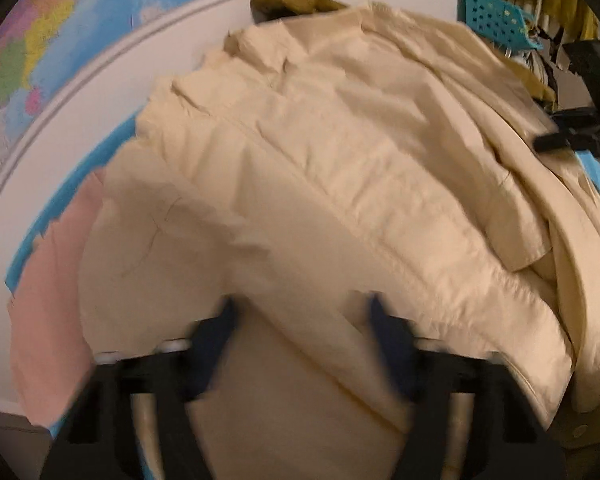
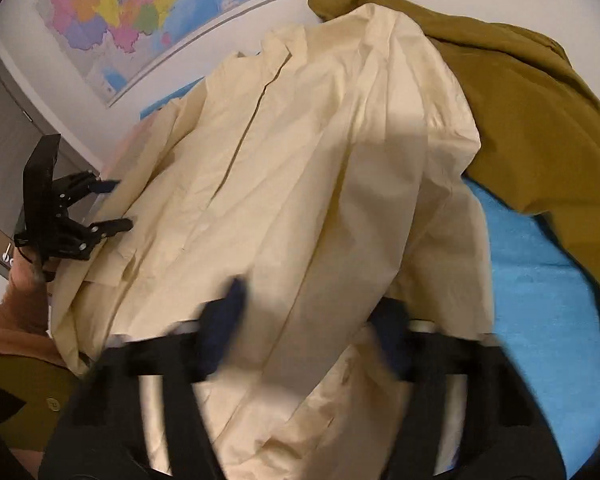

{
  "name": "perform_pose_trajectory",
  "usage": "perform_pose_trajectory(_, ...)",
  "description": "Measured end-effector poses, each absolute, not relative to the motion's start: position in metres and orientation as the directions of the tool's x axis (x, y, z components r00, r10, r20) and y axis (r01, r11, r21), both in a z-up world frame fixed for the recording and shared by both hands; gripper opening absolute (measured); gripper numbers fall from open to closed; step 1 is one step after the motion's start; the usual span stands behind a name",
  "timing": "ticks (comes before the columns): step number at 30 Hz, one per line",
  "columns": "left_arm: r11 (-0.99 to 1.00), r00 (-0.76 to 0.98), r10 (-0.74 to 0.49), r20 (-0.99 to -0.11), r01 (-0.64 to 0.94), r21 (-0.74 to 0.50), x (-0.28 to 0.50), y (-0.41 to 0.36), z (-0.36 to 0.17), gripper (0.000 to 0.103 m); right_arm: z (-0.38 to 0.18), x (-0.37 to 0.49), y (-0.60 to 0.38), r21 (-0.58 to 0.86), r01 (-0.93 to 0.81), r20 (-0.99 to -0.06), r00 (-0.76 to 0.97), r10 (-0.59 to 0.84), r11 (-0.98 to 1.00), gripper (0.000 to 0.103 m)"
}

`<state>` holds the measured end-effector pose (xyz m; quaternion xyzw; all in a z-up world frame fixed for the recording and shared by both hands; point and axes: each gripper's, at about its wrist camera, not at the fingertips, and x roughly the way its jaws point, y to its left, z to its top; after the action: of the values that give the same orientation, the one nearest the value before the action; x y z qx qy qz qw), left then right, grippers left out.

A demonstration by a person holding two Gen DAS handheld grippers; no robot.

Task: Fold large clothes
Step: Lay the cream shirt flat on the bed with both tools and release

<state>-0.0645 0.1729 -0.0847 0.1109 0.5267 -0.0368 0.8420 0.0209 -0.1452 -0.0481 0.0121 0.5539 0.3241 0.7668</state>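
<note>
Cream coat (image 2: 300, 168) lies spread over a blue-covered tabletop (image 2: 540, 280), its long axis running near to far with the collar at the far end, toward the wall map (image 2: 120, 12). An olive garment (image 2: 520, 120) lies to its far right. The left gripper (image 1: 300, 312) hovers over the near hem, fingers (image 1: 224, 320) parted with cloth under them. The right gripper (image 2: 312, 312) looks parted too, though blur makes any grip uncertain.

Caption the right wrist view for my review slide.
Cream garment spread over blue cover, olive garment behind, wall map above.
</note>
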Motion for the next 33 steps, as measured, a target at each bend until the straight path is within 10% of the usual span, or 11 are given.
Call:
perform_pose_trajectory(3, 0.987, 0.449, 0.064, -0.891, 0.106, 0.124, -0.063, 0.186, -0.08, 0.003, -0.011, 0.032, -0.145, 0.342, -0.527, -0.811, 0.252, 0.528, 0.778, 0.003)
perform_pose_trajectory(10, 0.98, 0.647, 0.196, -0.737, -0.161, 0.119, -0.074, 0.26, 0.015, 0.001, 0.1, 0.09, -0.172, 0.065, -0.519, -0.757, 0.531, 0.381, 0.852, 0.003)
perform_pose_trajectory(15, 0.953, 0.593, 0.249, -0.766, -0.293, 0.083, -0.071, 0.317, 0.004, 0.003, 0.042, 0.141, -0.197, -0.065, -0.432, -0.861, 0.48, 0.168, 0.899, 0.006)
perform_pose_trajectory(21, 0.984, 0.576, 0.101, -0.811, -0.175, -0.002, -0.086, 0.287, -0.028, 0.065, -0.009, 0.145, -0.225, -0.024, -0.257, -0.894, 0.437, 0.094, 0.966, 0.07)
perform_pose_trajectory(25, 0.998, 0.564, -0.018, -0.826, -0.034, -0.044, -0.098, 0.237, -0.036, 0.093, 0.033, 0.11, -0.219, -0.077, -0.252, -0.807, 0.584, 0.087, 0.965, 0.083)
perform_pose_trajectory(29, 0.999, 0.486, -0.028, -0.874, 0.043, -0.008, -0.098, 0.194, -0.063, 0.093, 0.063, 0.074, -0.202, -0.024, -0.33, -0.724, 0.657, 0.211, 0.944, 0.089)
perform_pose_trajectory(30, 0.998, 0.463, 0.0, -0.886, 0.053, 0.028, -0.098, 0.184, -0.072, 0.088, 0.064, 0.066, -0.196, -0.021, -0.356, -0.714, 0.659, 0.236, 0.934, 0.091)
perform_pose_trajectory(33, 0.996, 0.424, 0.052, -0.904, 0.04, 0.076, -0.097, 0.18, -0.089, 0.028, 0.053, 0.051, -0.179, 0.009, -0.435, -0.723, 0.619, 0.307, 0.9, 0.091)
